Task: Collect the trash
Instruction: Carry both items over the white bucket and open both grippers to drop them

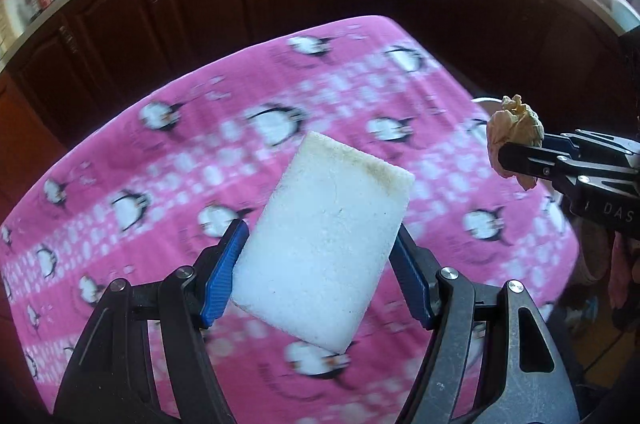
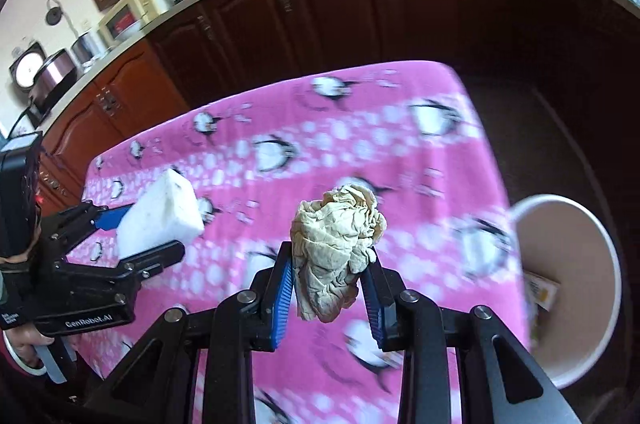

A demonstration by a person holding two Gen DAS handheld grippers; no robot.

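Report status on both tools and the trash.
Left tool shut on white foam block. Right tool shut on crumpled beige paper wad. White paper bin right, path open.

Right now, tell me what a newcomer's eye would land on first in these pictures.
First the bright pink penguin-print cloth covering the table. Above it, the left tool grips a white foam block, while the right tool pinches a crumpled beige paper wad. At the table's right edge in the right wrist view stands a white bin with a scrap inside.
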